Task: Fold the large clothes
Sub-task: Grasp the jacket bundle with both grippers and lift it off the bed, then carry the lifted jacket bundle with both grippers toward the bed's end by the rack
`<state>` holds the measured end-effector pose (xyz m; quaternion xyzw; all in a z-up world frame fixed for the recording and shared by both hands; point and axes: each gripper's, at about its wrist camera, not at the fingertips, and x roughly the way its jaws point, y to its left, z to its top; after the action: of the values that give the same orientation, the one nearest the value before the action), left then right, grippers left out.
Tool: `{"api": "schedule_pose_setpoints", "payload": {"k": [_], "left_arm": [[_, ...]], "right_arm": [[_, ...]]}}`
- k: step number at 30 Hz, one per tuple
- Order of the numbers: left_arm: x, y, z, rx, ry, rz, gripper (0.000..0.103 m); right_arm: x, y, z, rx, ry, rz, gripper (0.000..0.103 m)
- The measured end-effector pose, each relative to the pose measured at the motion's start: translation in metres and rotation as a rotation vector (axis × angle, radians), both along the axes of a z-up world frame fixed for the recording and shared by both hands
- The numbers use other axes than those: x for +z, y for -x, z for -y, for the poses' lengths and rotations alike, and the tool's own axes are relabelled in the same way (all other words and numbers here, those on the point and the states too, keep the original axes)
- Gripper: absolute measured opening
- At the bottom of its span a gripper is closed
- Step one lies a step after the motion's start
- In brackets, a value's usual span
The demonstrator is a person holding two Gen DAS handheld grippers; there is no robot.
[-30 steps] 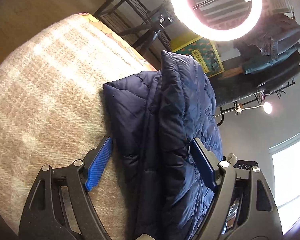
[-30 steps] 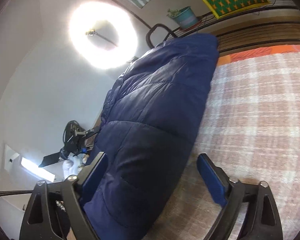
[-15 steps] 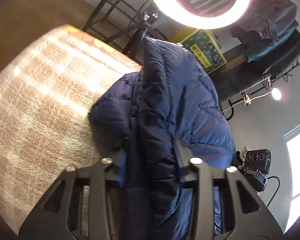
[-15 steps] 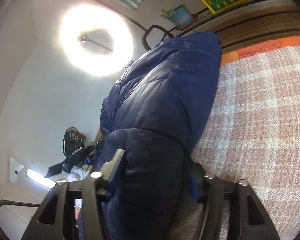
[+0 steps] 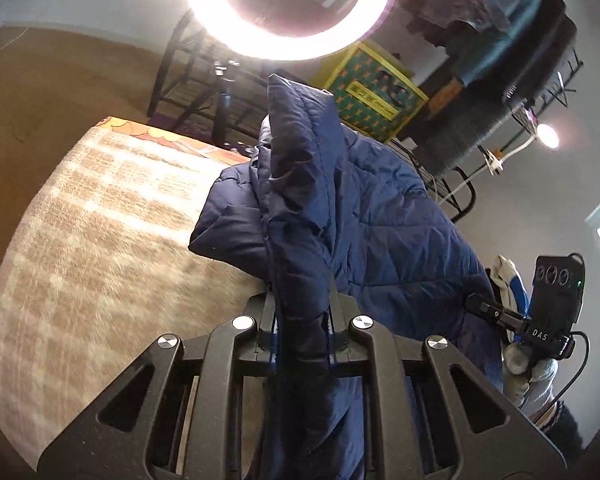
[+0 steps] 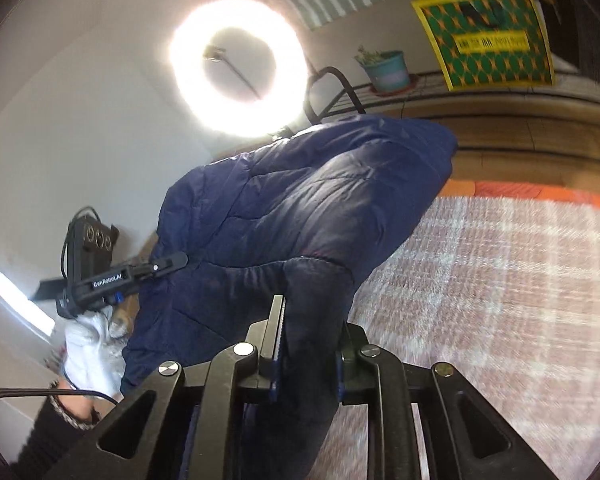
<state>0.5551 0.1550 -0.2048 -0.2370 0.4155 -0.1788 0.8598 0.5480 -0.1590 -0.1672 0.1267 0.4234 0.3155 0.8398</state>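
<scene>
Navy quilted jacket (image 5: 364, 216) being pinched by both tongs, left tongs (image 5: 302, 320) and right tongs (image 6: 308, 340) closing on padded edge; long axis running forward over plaid blanket (image 6: 500, 280).

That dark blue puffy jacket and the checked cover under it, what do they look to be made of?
The dark blue quilted jacket looks like thin synthetic shell, perhaps nylon, over soft filling: slight sheen, stitched diamond panels, puffy folds. The beige and white checked cover looks like fuzzy woven or brushed fabric, maybe fleece or wool: matt, with a visible nap. The fibre itself cannot be told.
</scene>
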Motion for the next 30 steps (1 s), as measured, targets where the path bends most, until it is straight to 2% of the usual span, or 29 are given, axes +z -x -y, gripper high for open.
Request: {"api": "schedule_pose_setpoints", "payload": {"k": [5,12,14,18,24,30], "left_arm": [[0.019,0.035,0.026,-0.037,-0.010,-0.002,0.014],[0.065,0.095,0.081,-0.111,-0.043,0.039,0.014],[0.075,0.115,0.099,-0.129,-0.030,0.044,0.014],[0.083,0.146,0.132,-0.168,-0.007,0.036,0.014],[0.069,0.194,0.178,-0.210,0.021,-0.018,0.014],[0.025,0.226,0.210,-0.273,0.012,-0.166,0.014]], "right_arm": [[0.025,0.043,0.019,-0.002,0.054,0.022,0.017],[0.062,0.112,0.060,-0.029,0.091,0.045,0.017],[0.073,0.136,0.077,-0.044,0.098,0.052,0.017],[0.095,0.189,0.083,-0.077,0.119,0.061,0.017],[0.103,0.264,0.093,-0.133,0.115,0.025,0.017],[0.072,0.309,0.118,-0.153,0.118,-0.068,0.017]]}}
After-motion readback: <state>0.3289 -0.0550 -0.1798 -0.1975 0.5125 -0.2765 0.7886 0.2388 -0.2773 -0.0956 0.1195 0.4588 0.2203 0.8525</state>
